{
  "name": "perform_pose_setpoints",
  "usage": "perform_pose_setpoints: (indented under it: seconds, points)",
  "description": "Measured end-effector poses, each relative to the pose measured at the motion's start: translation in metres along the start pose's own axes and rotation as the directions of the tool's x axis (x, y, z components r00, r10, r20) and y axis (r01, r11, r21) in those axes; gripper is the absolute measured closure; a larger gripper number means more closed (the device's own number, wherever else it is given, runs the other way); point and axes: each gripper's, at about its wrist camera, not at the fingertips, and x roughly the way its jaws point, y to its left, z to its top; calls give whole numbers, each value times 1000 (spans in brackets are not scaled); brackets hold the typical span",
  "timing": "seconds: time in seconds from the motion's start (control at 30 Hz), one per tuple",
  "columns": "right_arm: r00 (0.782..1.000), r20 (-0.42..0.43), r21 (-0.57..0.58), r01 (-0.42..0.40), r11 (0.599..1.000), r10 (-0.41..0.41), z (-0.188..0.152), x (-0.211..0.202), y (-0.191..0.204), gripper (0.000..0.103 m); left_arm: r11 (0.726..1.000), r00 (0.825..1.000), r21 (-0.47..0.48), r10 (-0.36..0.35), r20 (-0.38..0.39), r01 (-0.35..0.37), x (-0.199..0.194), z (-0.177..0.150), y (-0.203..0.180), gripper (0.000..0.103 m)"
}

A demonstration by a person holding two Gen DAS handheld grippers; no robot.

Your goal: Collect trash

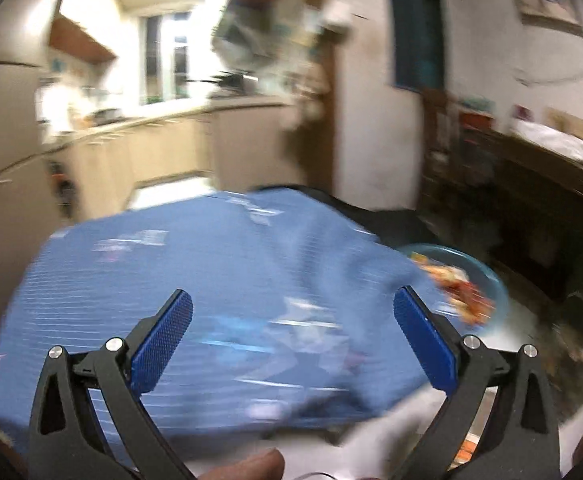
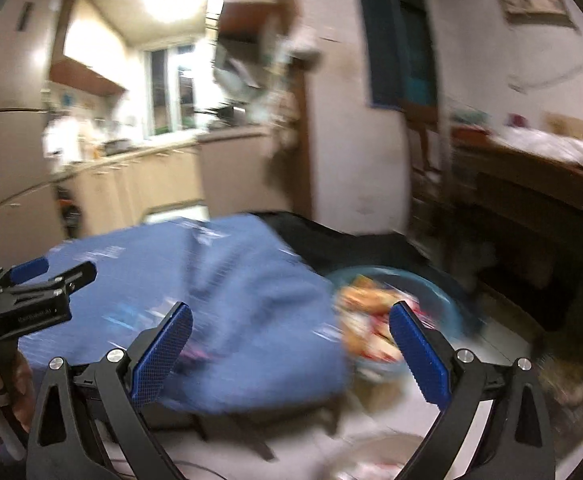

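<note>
Both views are motion-blurred. A teal round bin (image 1: 487, 276) holding colourful wrappers (image 1: 459, 292) stands on the floor to the right of a table covered by a blue cloth (image 1: 195, 280). My left gripper (image 1: 291, 340) is open and empty above the cloth. My right gripper (image 2: 291, 352) is open and empty, its right finger over the bin (image 2: 443, 300) and its trash (image 2: 367, 312). The left gripper also shows at the left of the right wrist view (image 2: 39, 276). The blue cloth (image 2: 211, 292) fills the middle of that view.
A kitchen counter with cabinets (image 1: 131, 152) lies behind the table. A white wall pillar (image 1: 371, 120) stands centre. A dark wooden cabinet (image 1: 531, 184) runs along the right wall. Pale floor (image 2: 391, 420) lies below the table edge.
</note>
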Motion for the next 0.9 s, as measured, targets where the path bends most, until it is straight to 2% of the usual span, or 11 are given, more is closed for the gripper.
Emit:
perform_pose_setpoints:
  seconds: [0.1,0.2,0.27,0.37,0.57,0.6,0.7,0.8,0.9]
  points:
    - [994,29,-49,-108,993,110,22,15,55,5,988,990,-73,138,23,-136,-21,8,61,6]
    - [972,39,-109,-227,968,233,39,25,118,5,958,964,-129,264,38,-257,-46,12,111,5]
    - [957,42,-137,-279,950,287,47,24,151,5,930,942,-169,335,34,-325,-62,12,142,5]
    - [938,48,-169,-332,928,344,54,21,200,5,892,911,-218,412,27,-396,-88,9,176,5]
    - [924,35,-190,-367,910,380,47,11,259,5,860,887,-256,461,20,-441,-115,1,216,5]
    - [924,31,-192,-368,910,380,46,10,264,5,861,889,-260,458,23,-437,-118,-1,221,5]
    - [930,21,-190,-356,915,367,41,6,269,5,894,920,-250,391,28,-373,-117,-4,224,5]
    - [941,31,-201,-324,924,337,37,3,272,5,908,932,-241,362,32,-344,-110,-8,223,5]
    - [934,81,-191,-329,925,349,32,-5,269,5,918,938,-246,337,77,-310,-114,-12,221,5]
